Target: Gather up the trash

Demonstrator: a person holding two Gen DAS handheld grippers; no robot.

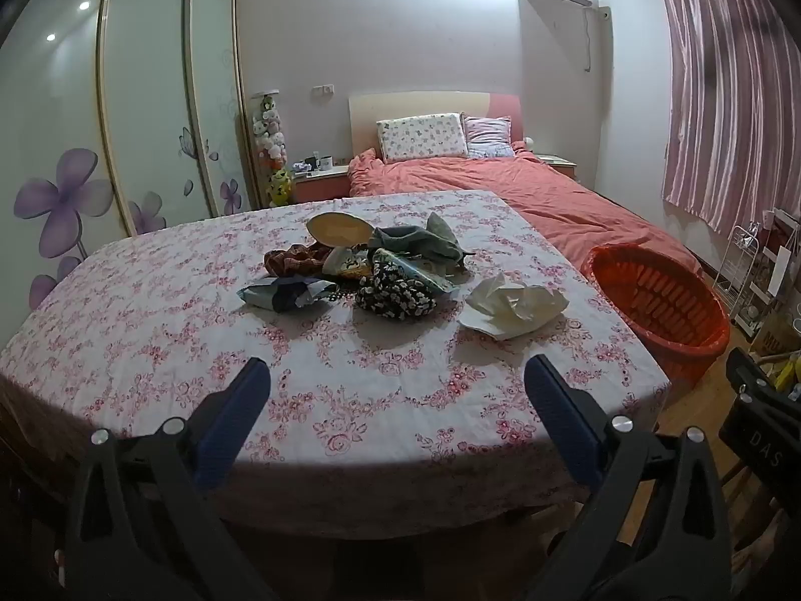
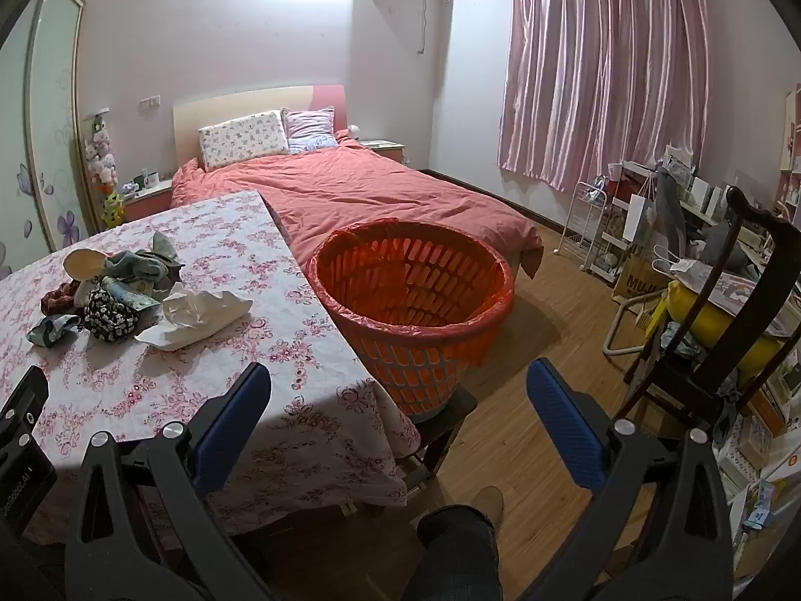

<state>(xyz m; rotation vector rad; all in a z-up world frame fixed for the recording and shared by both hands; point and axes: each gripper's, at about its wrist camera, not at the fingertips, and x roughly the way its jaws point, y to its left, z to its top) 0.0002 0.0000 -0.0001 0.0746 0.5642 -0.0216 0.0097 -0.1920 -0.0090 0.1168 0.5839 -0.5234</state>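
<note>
A pile of trash lies mid-table on the floral cloth (image 1: 150,310): a crumpled white paper (image 1: 513,306) (image 2: 192,318), a black flowered bundle (image 1: 395,290) (image 2: 110,319), a blue-grey wrapper (image 1: 288,293) (image 2: 52,329), a beige round lid (image 1: 336,229) and grey-green rags (image 1: 420,243). An orange basket (image 1: 661,305) (image 2: 415,300) lined with a red bag stands on a stool at the table's right edge. My left gripper (image 1: 395,375) is open and empty above the table's near edge. My right gripper (image 2: 398,380) is open and empty in front of the basket.
A bed with a red cover (image 2: 360,195) lies behind the table. A dark wooden chair (image 2: 726,330) with yellow items and cluttered shelves (image 2: 626,230) stand on the right. A wardrobe (image 1: 150,115) is on the left. My leg and shoe (image 2: 480,511) are on the wooden floor.
</note>
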